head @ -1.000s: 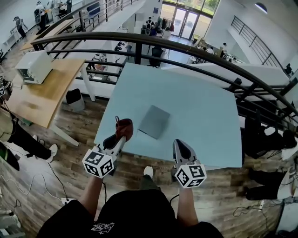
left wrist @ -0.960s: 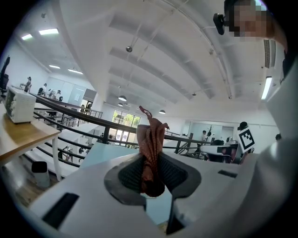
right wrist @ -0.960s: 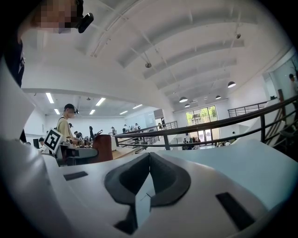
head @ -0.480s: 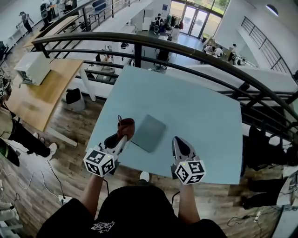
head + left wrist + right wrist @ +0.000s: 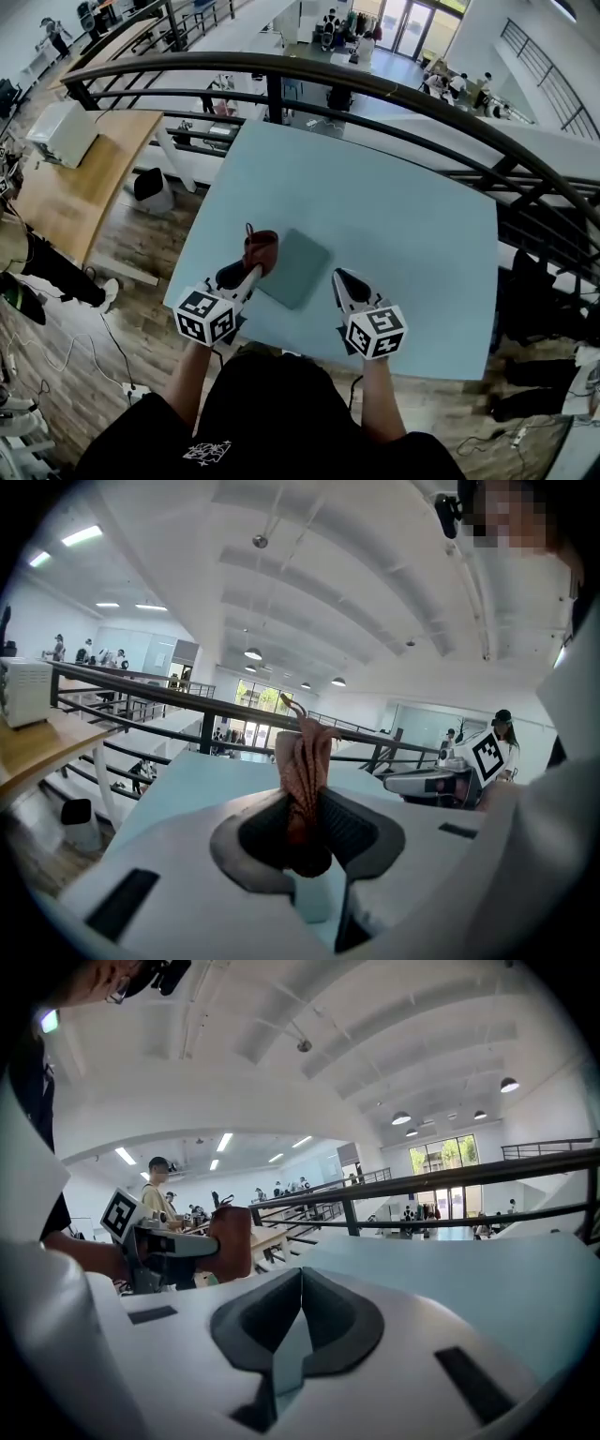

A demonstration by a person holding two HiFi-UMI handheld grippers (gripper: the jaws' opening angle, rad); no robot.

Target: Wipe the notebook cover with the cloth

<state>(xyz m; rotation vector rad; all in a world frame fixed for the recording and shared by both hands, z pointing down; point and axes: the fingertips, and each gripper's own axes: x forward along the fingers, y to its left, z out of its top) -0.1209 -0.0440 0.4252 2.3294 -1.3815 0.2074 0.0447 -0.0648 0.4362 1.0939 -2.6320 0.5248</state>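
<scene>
A grey notebook (image 5: 295, 267) lies near the front left part of the pale blue table (image 5: 394, 206). My left gripper (image 5: 248, 265) is shut on a reddish-brown cloth (image 5: 261, 249), held bunched at the notebook's left edge. In the left gripper view the cloth (image 5: 302, 771) stands up between the jaws. My right gripper (image 5: 341, 283) hovers just right of the notebook, its jaws closed together with nothing in them. In the right gripper view the cloth (image 5: 231, 1241) and the left gripper show at the left.
A black railing (image 5: 375, 89) runs behind the table, with a drop to a lower floor beyond. A wooden desk (image 5: 66, 183) stands at the left. The table's front edge (image 5: 281, 345) is close to my body.
The view has shifted so the table sits lower and closer. Both grippers have moved forward over the table; the cloth is now at the notebook's left edge.
</scene>
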